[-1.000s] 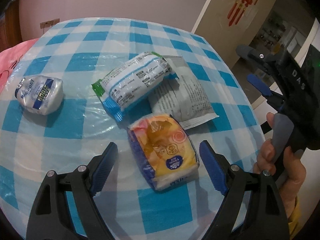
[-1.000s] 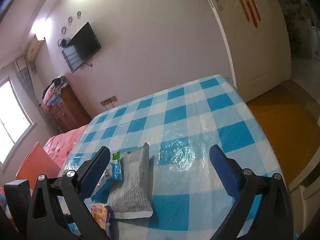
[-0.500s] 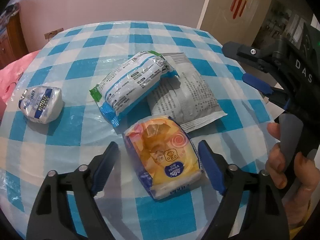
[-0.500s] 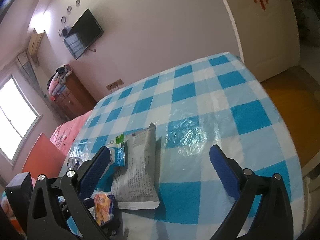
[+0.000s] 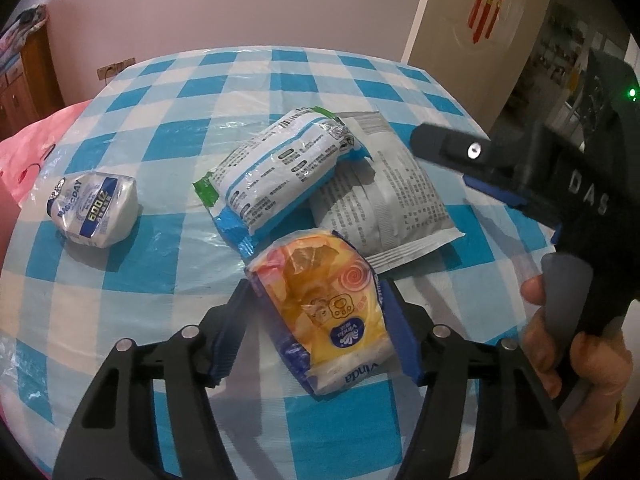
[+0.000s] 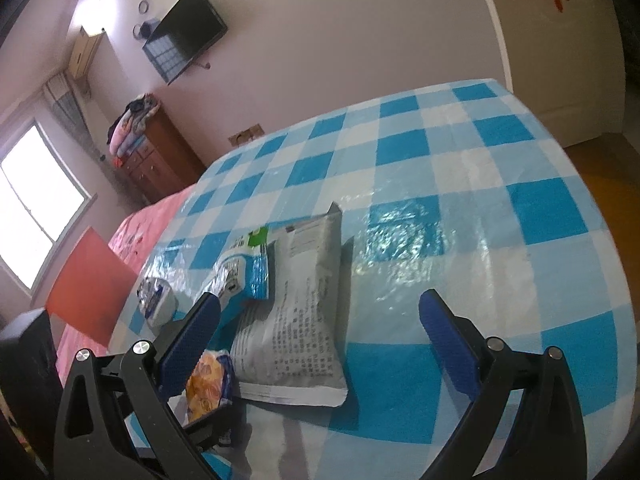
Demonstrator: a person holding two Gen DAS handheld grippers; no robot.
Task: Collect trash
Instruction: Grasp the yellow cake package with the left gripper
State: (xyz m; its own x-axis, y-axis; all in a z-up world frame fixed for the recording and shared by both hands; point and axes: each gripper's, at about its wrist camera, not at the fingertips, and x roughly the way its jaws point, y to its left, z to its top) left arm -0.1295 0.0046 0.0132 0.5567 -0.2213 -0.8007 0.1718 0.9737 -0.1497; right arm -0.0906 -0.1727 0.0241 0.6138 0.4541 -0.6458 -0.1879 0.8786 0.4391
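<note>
Squeezing my left gripper (image 5: 316, 328) in on the orange tissue pack (image 5: 324, 308), I have it right between my two blue pads. The pack lies on the checked table (image 5: 304, 80) with its long side pointing away from me, the same way my fingers point, so the pads meet its two long edges. The jaws are closing; both pads look to be touching the wrapper, but the pack does not look squashed yet. My left side is the near one for this pack. My right gripper (image 6: 320, 320) hangs nearby with jaws wide apart and holds nothing; the grey packet (image 6: 300, 320) lies on the table under its gap.
</note>
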